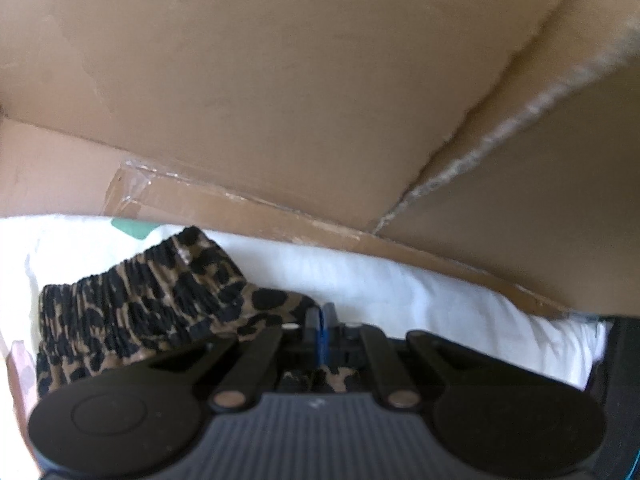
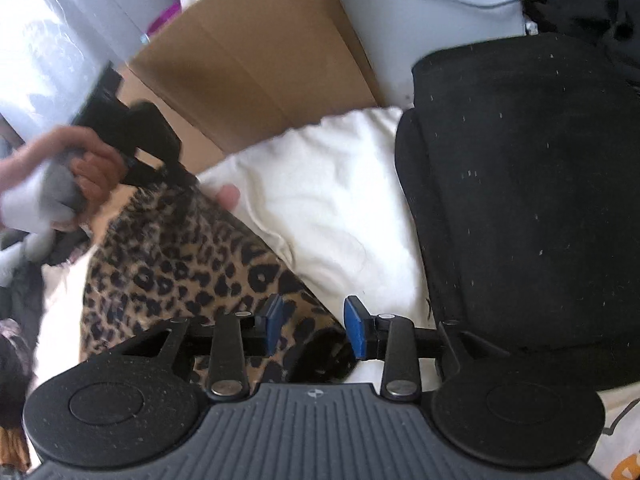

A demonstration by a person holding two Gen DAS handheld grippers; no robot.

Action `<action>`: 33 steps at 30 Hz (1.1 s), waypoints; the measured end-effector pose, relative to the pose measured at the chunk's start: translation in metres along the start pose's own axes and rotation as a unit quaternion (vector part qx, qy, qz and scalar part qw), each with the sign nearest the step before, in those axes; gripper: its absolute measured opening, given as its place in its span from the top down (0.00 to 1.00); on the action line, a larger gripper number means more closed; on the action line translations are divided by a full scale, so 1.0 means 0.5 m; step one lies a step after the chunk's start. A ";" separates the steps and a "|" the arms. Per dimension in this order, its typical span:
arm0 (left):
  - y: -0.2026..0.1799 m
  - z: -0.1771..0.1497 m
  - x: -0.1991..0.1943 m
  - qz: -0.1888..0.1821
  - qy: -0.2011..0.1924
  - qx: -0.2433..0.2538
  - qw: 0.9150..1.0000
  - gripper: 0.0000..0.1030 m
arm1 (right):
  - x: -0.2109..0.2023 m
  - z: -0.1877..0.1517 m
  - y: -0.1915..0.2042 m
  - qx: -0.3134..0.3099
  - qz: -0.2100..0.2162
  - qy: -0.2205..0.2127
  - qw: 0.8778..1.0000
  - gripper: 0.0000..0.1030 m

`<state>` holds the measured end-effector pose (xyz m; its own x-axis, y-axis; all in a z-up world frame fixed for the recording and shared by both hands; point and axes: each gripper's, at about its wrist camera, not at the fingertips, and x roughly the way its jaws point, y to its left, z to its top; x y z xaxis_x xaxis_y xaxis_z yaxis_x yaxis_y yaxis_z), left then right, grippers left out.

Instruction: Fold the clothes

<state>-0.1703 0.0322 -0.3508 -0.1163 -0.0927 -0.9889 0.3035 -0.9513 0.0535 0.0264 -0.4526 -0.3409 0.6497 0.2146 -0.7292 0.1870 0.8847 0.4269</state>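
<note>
Leopard-print garment (image 2: 176,264): lies on a white pillow (image 2: 332,200), running from the lower centre of the right wrist view up and to the left. Its gathered elastic waistband (image 1: 132,292) shows in the left wrist view, bunched and ridged, raised just ahead of the tool.

Left gripper (image 1: 319,320): blue pads pressed together with leopard fabric pinched between them; more of the print shows behind the pads, near the tool body. In the right wrist view the same tool is blurred at upper left, held by the person's left hand (image 2: 80,172) at the far end of the garment.

Right gripper (image 2: 315,326): jaws set wide apart, the left pad (image 2: 273,322) over the leopard fabric, the right pad (image 2: 356,328) over the garment's edge where it meets the pillow. Nothing is clamped between them; contact with the cloth cannot be confirmed.

Surroundings: a black cushion (image 2: 520,200) sits just right of the pillow, touching it. A brown cardboard box (image 1: 280,80) stands behind the pillow, with torn tape along its lower flap. A white wall and a cable (image 2: 500,2) are at top right.
</note>
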 end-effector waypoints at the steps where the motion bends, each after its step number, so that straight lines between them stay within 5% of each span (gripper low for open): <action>1: -0.001 -0.003 -0.003 -0.004 0.003 0.002 1.000 0.94 | 0.005 -0.001 -0.002 0.005 0.000 0.001 1.000 0.64; 23: -0.088 -0.079 -0.034 -0.029 0.063 0.011 0.998 0.84 | 0.003 -0.022 -0.002 0.042 0.021 -0.024 0.999 0.70; 33: -0.099 -0.105 0.001 -0.006 0.080 -0.004 0.997 0.84 | 0.000 -0.024 0.005 0.028 0.034 -0.015 0.999 0.97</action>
<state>-0.1355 0.0947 -0.3611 0.0318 -0.0332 -0.9989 0.3100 -0.9498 0.0414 0.0181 -0.4454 -0.3464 0.6846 0.2599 -0.6810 0.1824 0.8435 0.5052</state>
